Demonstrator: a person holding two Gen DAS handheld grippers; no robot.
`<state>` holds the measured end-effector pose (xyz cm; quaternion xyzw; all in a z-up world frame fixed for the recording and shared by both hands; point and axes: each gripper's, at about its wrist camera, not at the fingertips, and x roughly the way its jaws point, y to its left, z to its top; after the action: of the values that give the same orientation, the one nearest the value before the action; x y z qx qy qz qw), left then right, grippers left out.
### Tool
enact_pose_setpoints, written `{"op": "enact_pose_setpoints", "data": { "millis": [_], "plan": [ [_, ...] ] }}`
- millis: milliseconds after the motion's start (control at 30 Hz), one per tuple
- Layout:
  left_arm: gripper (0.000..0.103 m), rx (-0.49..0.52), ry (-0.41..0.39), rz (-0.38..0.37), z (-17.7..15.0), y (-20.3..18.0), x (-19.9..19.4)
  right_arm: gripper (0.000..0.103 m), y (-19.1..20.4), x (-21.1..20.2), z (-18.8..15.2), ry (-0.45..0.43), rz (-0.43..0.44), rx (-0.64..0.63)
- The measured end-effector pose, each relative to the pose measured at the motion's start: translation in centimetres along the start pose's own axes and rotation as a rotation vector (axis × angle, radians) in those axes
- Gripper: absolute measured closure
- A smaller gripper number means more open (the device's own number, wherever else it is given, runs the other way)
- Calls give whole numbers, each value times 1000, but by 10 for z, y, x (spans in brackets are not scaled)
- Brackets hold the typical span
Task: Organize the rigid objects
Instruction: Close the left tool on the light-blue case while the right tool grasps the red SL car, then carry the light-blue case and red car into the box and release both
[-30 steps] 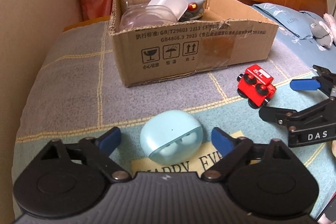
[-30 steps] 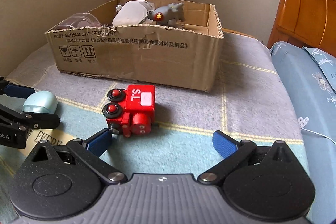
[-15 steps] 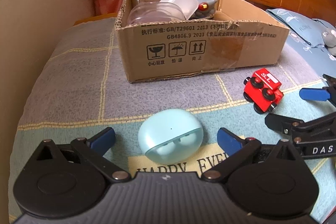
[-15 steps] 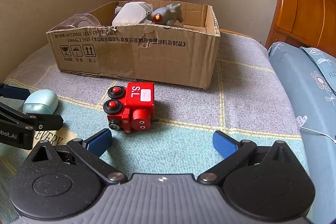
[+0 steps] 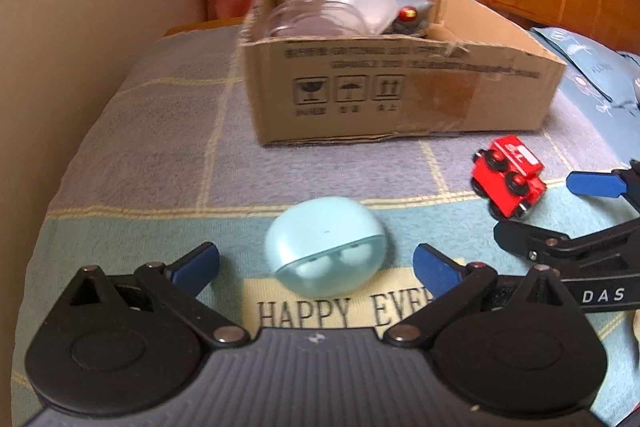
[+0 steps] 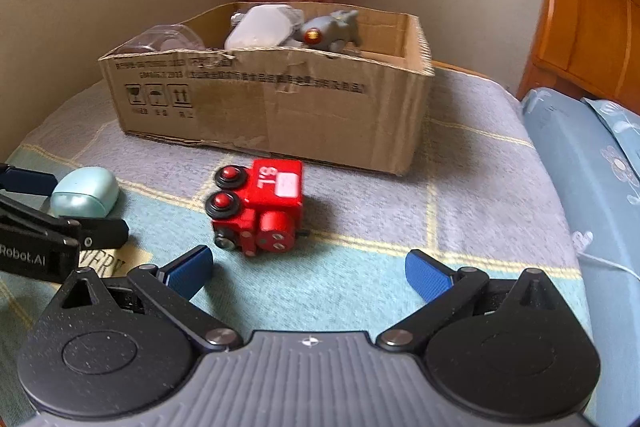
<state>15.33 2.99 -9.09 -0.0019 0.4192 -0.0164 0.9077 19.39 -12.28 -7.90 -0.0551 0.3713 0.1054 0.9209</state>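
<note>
- One cardboard box [image 5: 400, 95] on the blanket [image 5: 160, 147].
- One red toy train [image 6: 260, 209] outside the box.
- One pale blue earbud case [image 5: 326, 251] outside the box.
- Inside the box: one clear container [image 5: 312, 19], one white container [image 5: 366, 5], one grey toy [image 5: 412, 13].
- Two grippers: left gripper [image 5: 316, 265], right gripper [image 6: 308, 269].

Your left claw [image 5: 316, 263] stands wide, with bare blanket on both sides of the earbud case [image 5: 326, 245] between its fingers. Your right claw [image 6: 308, 269] is just as wide, the red toy train [image 6: 258, 207] just ahead. Beyond both, the cardboard box [image 6: 276, 107] walls off the far bed; its right half looks free inside.
</note>
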Motion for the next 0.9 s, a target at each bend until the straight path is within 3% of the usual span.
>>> {"op": "enact_pose_setpoints", "data": {
  "millis": [200,267,333,400,500,800,900],
  "plan": [
    [1,13,12,-9,1,5,0,3,8,14,14,-5,35,-33],
    [1,10,12,-7,1,5,0,10,12,16,18,-16,48,-49],
    [1,8,14,-3,2,4,1,26,16,15,20,-27,63,-66],
    [1,5,17,-1,2,4,1,36,18,13,20,-32,70,-79],
    [1,2,22,2,3,4,2,44,17,8,15,-45,55,-79],
    [2,-12,42,15,5,-3,2,45,2,-5,3,-48,22,-24],
    [15,-4,28,7,6,-6,-2,45,2,-5,2,-50,19,-25]
  ]
}}
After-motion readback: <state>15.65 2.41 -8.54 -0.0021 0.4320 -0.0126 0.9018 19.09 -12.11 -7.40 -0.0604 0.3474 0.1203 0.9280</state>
